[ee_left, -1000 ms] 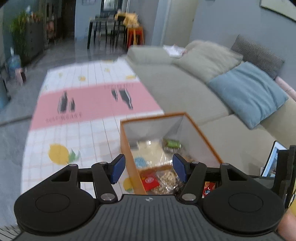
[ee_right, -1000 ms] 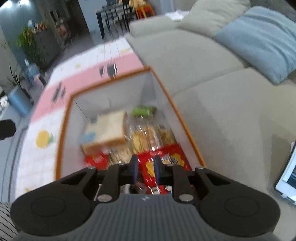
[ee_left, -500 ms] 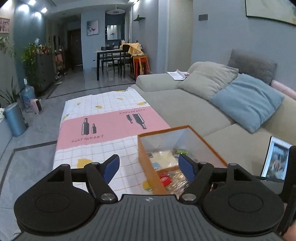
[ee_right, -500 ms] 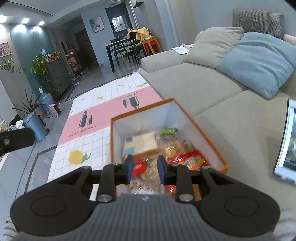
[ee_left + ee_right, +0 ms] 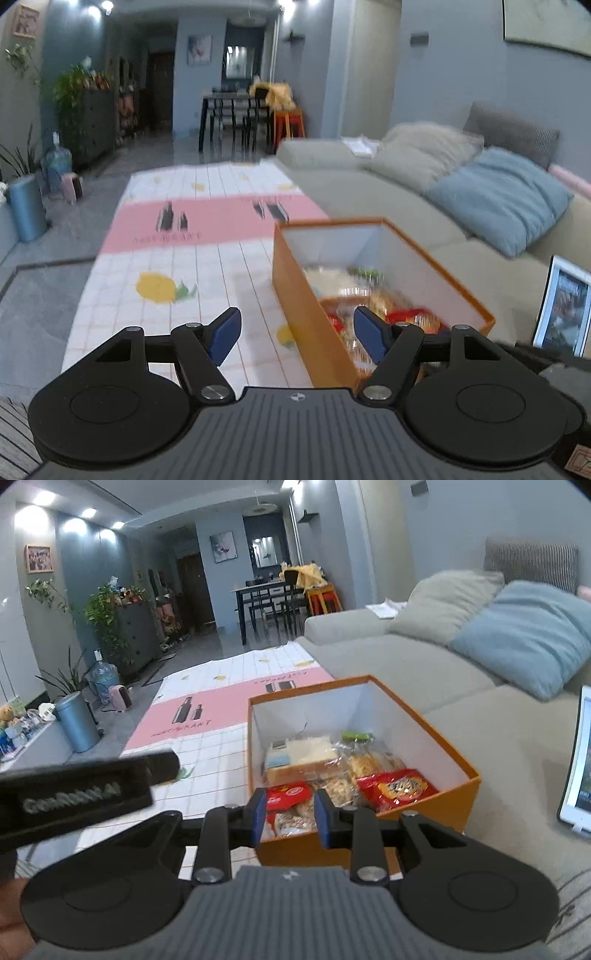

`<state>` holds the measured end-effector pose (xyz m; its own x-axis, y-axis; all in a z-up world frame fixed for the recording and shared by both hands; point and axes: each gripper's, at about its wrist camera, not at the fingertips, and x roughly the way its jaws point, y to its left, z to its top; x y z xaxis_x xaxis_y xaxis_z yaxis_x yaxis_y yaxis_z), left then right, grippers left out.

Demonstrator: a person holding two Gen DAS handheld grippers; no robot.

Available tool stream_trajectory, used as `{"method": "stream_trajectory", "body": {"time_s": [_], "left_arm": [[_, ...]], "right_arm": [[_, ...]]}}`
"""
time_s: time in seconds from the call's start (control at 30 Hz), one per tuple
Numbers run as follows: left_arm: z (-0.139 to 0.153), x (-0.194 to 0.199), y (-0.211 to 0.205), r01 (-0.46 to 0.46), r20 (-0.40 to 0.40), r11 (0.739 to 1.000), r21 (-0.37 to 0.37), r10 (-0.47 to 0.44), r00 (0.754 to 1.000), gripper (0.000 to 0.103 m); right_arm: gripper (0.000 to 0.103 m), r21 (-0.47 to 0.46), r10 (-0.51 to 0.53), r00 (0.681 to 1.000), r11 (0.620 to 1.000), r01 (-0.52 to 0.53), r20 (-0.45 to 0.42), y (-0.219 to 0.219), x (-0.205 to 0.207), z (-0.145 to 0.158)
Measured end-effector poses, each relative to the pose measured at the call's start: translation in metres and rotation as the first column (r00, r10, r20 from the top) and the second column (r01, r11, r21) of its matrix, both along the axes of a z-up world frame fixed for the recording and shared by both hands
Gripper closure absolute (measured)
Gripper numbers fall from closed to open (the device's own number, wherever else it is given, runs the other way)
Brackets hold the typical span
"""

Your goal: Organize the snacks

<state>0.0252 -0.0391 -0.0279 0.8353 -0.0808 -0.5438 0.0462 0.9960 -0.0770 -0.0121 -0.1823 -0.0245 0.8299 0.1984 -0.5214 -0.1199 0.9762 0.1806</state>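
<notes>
Right wrist view is showing the right tool (image 5: 290,818) hovering partly open and empty above the box (image 5: 458,786), the wide-open, empty left tool (image 5: 295,334) hanging at nine o'clock.

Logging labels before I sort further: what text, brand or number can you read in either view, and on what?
"GenRobot.AI", blurred: on the black body of the left hand-held gripper.
"RESTAURANT", partly legible: under the bottles on the pink band of the tablecloth.
Red snack packets in the orange box: print too small to read.
Tablet screen: unreadable.
</notes>
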Motion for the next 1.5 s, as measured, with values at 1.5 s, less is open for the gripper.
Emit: {"method": "stream_trajectory", "body": {"time_s": [1.5], "left_arm": [[-0.026,-0.002,-0.015,0.02,-0.011,0.999,0.048,-0.019,1.0,0.021]], "right_arm": [[0.077,-0.071,-0.015,1.0,0.997,0.013,-0.026,0.004,0.009,-0.03]]}}
